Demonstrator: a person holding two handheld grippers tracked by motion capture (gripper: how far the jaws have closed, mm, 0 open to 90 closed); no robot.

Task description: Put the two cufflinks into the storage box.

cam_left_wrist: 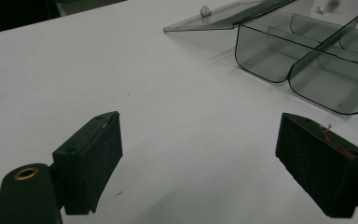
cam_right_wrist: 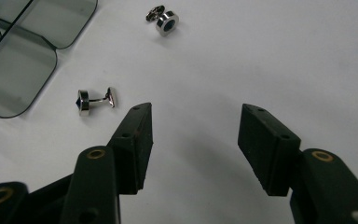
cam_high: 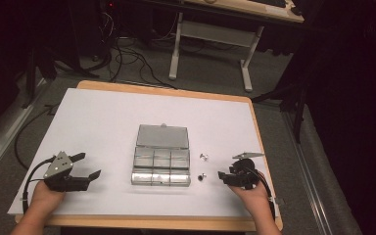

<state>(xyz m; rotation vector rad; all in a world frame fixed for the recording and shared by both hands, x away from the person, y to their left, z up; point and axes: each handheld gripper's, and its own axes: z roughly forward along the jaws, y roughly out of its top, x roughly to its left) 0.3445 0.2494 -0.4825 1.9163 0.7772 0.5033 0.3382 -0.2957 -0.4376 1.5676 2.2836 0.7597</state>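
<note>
Right gripper (cam_right_wrist: pixel 193 135): your jaws stand spread with nothing between them, low over the white table (cam_right_wrist: pixel 270 56), and the near cufflink (cam_right_wrist: pixel 95 100) lies just outside the left jaw. It rests on its side, blue-faced head toward the box (cam_right_wrist: pixel 23 60), bar and toggle toward you. That offset suggests you are lining up, not yet committed; my reading is that the jaws must shift toward the box before they can straddle the link.

Far cufflink (cam_right_wrist: pixel 164 21): lies beyond the first, well apart from it, its round head facing the camera. In the high view both links (cam_high: pixel 202 176) (cam_high: pixel 204 157) sit just beside the box's right wall, likely so the carry into a compartment is short.

Box (cam_high: pixel 161 167): clear, six compartments in two rows, lid (cam_high: pixel 162 136) folded flat on the table behind. With the lid laid back, every compartment is reachable from above. No compartment can be seen to hold anything.

Left gripper (cam_high: pixel 81 169): you hold it well to the left of the box, jaws wide apart and empty, aimed at the box's near corner (cam_left_wrist: pixel 307 70). Probably parked to brace the box if it slides; it touches nothing now.

Risk, as a judgement: the link is small and round-headed, so it may roll or skid if one jaw reaches it first.
</note>
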